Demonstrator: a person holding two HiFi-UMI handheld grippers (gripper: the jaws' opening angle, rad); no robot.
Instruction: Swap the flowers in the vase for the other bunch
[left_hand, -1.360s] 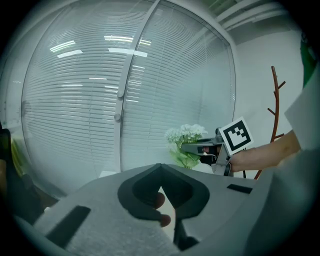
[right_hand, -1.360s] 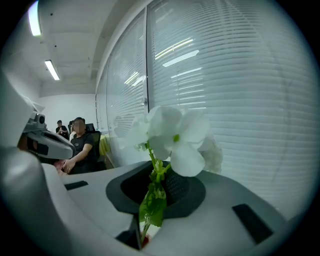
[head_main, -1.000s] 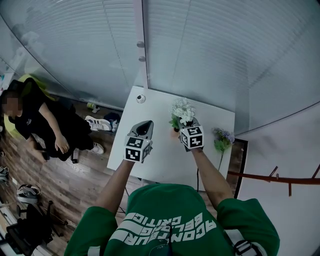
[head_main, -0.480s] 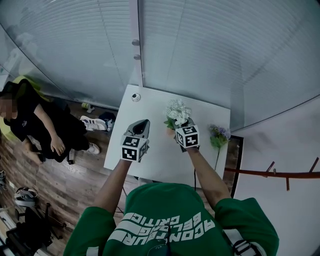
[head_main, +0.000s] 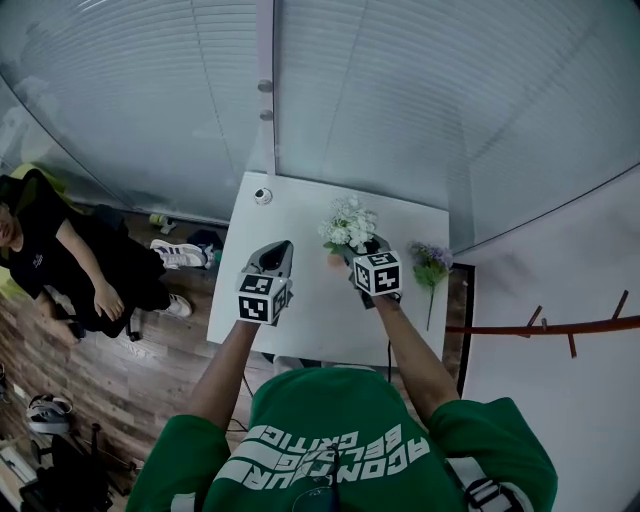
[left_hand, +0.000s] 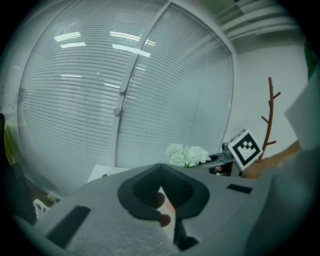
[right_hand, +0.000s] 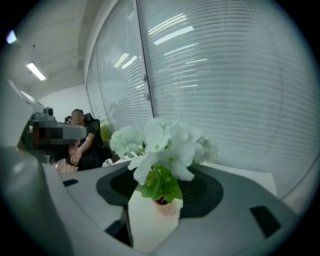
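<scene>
two grippers above white table (head_main: 300, 320). right gripper (head_main: 366, 246) jaws spread wide, lined up on white flowers (head_main: 347, 224) in pink vase (right_hand: 165, 206) just beyond its tips, likely to pull stems. left gripper (head_main: 282, 246) closed, empty, idle at left. purple bunch (head_main: 430, 262) lies right, ready.

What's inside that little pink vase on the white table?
A bunch of white flowers with green leaves stands in the pink vase. The stems' lower ends are hidden by its wall.
</scene>
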